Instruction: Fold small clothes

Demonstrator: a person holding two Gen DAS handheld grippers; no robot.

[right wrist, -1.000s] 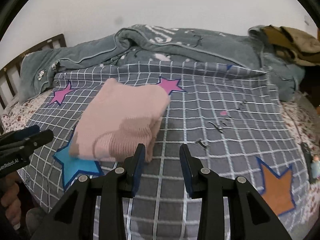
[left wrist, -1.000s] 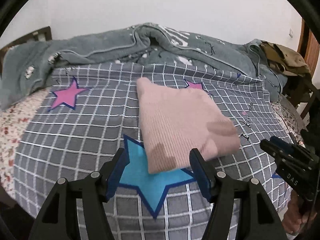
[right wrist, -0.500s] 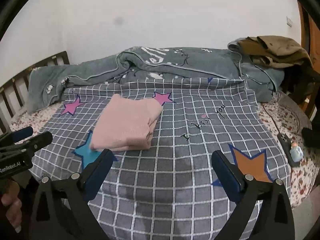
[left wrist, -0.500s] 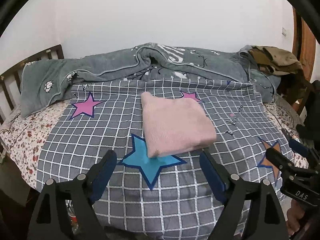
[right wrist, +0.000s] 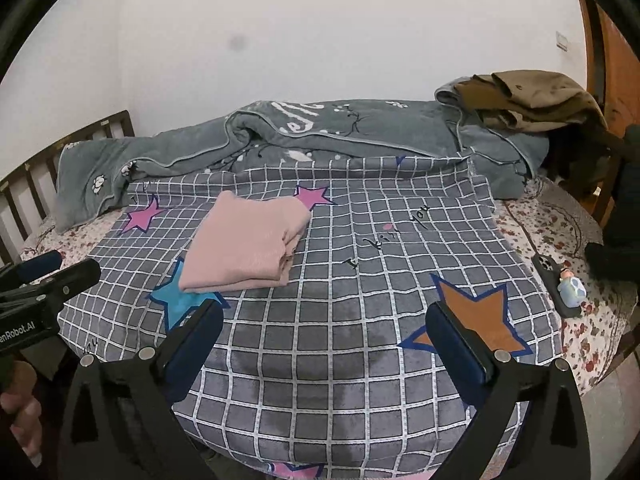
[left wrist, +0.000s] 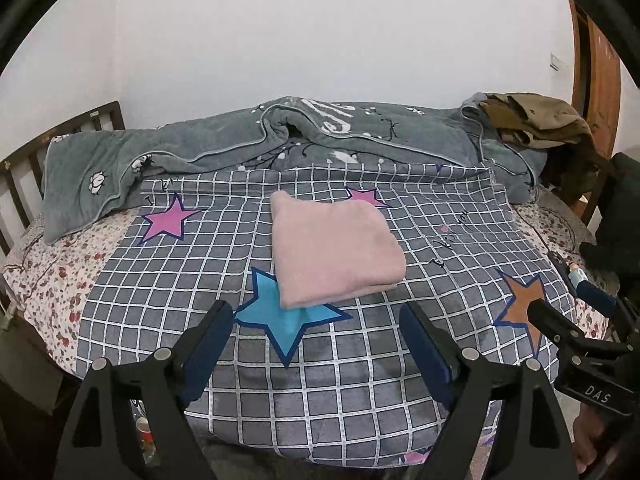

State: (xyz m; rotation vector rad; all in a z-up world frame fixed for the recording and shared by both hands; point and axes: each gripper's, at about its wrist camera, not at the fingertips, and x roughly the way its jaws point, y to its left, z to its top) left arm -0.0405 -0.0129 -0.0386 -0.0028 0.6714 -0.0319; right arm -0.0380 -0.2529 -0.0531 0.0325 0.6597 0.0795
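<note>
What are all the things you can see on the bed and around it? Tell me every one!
folded garment: one, pink, middle of the checked cover.
checked cover: one, grey with coloured stars, spread over the bed.
blanket: one, grey-green, bunched along the far side by the wall.
floral sheet: one, white with red flowers, under the cover.
brown clothes: a pile, far right corner.
phone: one, dark, right edge of the bed, a small figurine on it.
headboard: one, dark wood, left.
left gripper: one, black, open, empty.
right gripper: one, black, open, empty.
</note>
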